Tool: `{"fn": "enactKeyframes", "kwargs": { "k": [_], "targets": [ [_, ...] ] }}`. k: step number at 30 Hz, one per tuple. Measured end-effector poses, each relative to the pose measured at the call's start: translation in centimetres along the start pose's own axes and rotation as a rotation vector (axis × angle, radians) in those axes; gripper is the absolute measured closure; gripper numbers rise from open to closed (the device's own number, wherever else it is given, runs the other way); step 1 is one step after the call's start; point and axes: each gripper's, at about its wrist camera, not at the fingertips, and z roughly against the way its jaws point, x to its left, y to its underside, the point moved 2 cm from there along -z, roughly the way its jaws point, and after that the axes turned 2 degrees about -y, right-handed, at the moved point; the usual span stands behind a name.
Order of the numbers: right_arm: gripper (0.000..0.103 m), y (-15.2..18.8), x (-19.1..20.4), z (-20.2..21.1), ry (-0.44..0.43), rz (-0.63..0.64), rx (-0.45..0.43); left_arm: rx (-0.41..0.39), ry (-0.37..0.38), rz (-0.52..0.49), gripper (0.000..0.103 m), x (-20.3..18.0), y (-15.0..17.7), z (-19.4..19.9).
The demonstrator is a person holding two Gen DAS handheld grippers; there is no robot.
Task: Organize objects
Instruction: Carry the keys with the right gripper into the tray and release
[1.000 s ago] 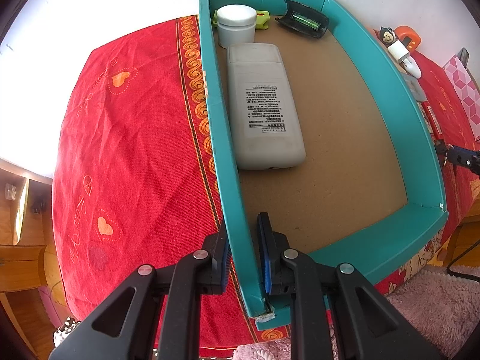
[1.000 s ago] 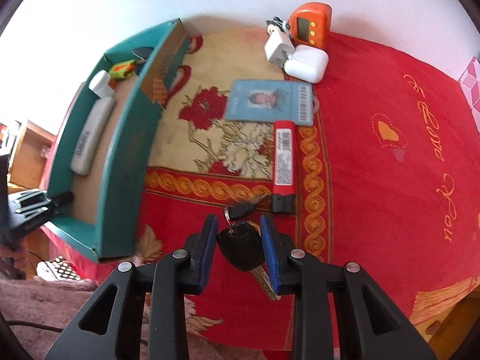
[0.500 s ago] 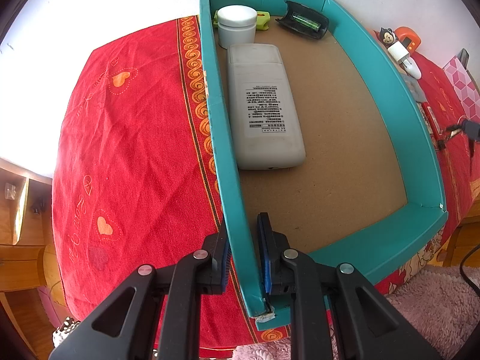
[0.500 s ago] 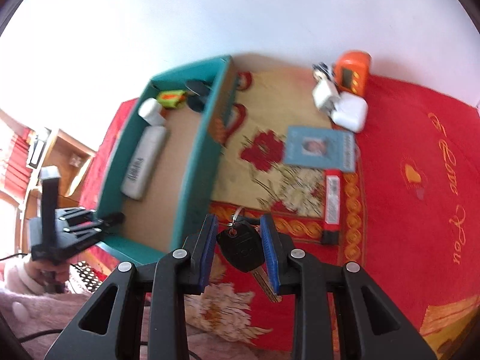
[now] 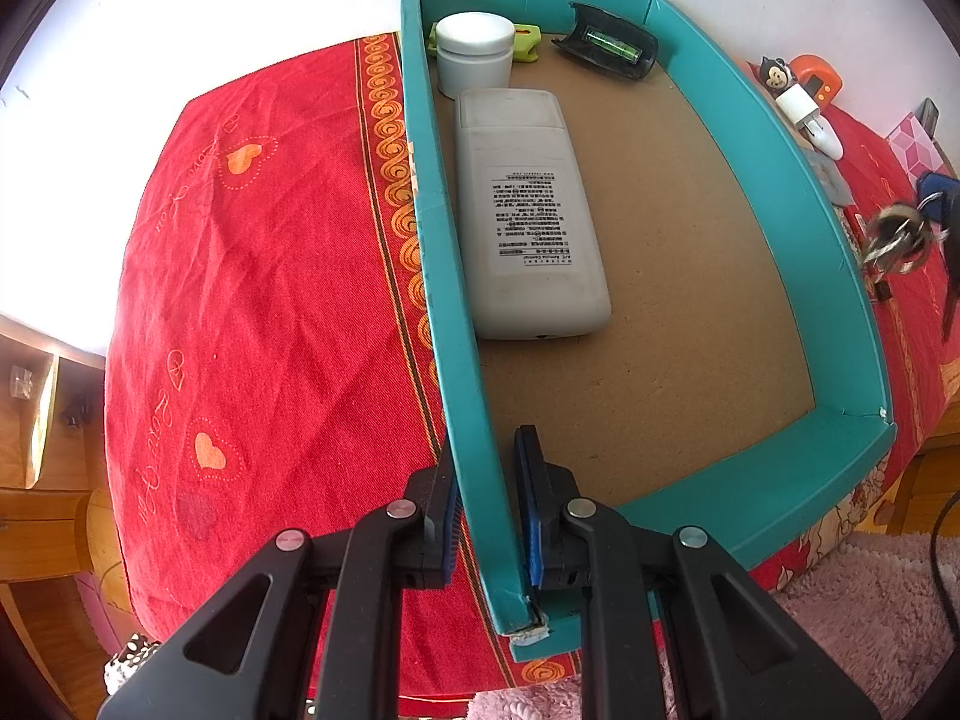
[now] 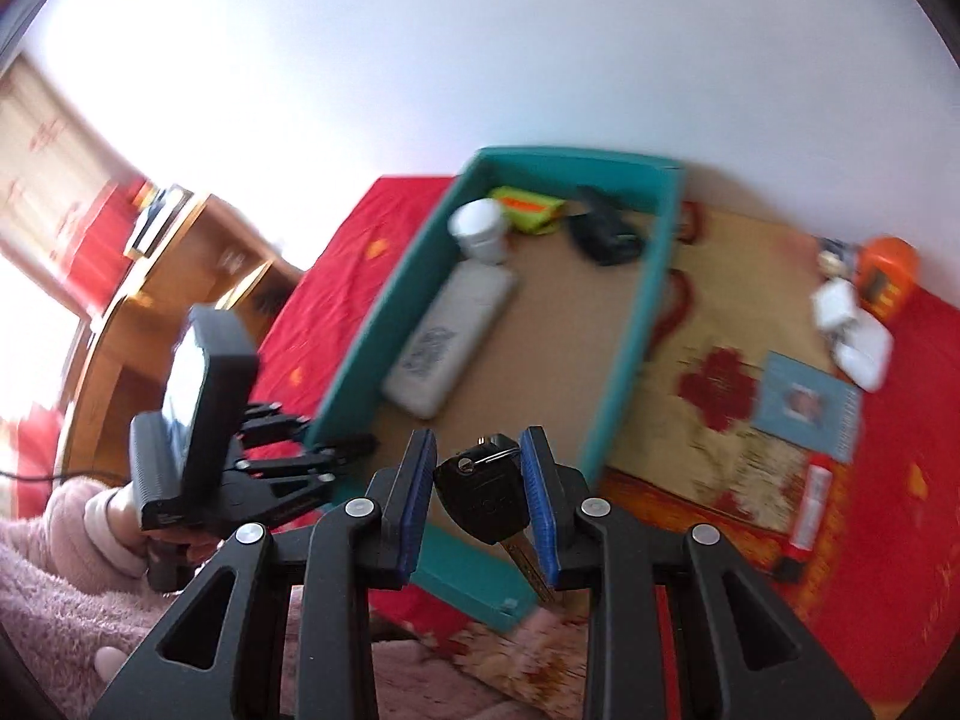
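Print on the one remote [image 5: 528,216] in the box [image 5: 774,138] is too small to be read. One key [image 6: 483,492] is held clamped in the right gripper [image 6: 479,501] above the box's near end. The box's side wall is pinched by the left gripper [image 5: 487,516]. One jar [image 5: 474,57] is seen behind the remote.

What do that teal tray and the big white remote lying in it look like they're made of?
The teal tray looks like cardboard: thin matte walls, a frayed pale corner near the left claw, and a brown fibrous floor. The white remote looks like hard plastic, smooth and slightly glossy, with a printed label on its back.
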Motion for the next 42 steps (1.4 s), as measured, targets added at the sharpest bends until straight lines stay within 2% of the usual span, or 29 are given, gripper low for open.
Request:
{"fn": "enactKeyframes", "kwargs": {
  "k": [6,11,20,23,32,34,35,37,42],
  "targets": [
    [0.073,0.1,3.0,-5.5,-0.062,0.125,0.137,-0.001,-0.002,0.001,0.088,-0.2,0.0,0.1],
    [0.073,0.2,3.8,-9.0,-0.07,0.158,0.205,-0.002,-0.003,0.004,0.088,-0.3,0.1,0.1],
    [0.072,-0.3,4.0,-12.5,-0.081,0.153,0.249,-0.003,-0.002,0.006,0.088,-0.4,-0.5,-0.3],
    [0.063,-0.3,3.4,-12.6,-0.078,0.116,0.249,-0.003,-0.002,0.008,0.088,-0.3,-0.3,-0.2],
    [0.063,-0.2,1.8,-12.0,-0.054,0.083,0.241,-0.004,-0.004,0.012,0.088,-0.4,-0.3,-0.2],
    [0.078,0.0,1.8,-12.3,-0.001,0.117,0.257,-0.003,-0.004,0.012,0.088,-0.4,-0.3,-0.2],
    [0.08,0.2,1.9,-12.6,0.026,0.148,0.269,-0.004,-0.004,0.011,0.088,-0.4,-0.2,-0.1],
    [0.085,0.4,2.4,-12.9,0.039,0.199,0.285,-0.004,-0.004,0.011,0.088,-0.4,-0.1,-0.1],
    [0.086,0.5,3.7,-14.5,0.015,0.265,0.303,-0.004,-0.004,0.012,0.088,-0.3,-0.1,-0.1]
  ]
}}
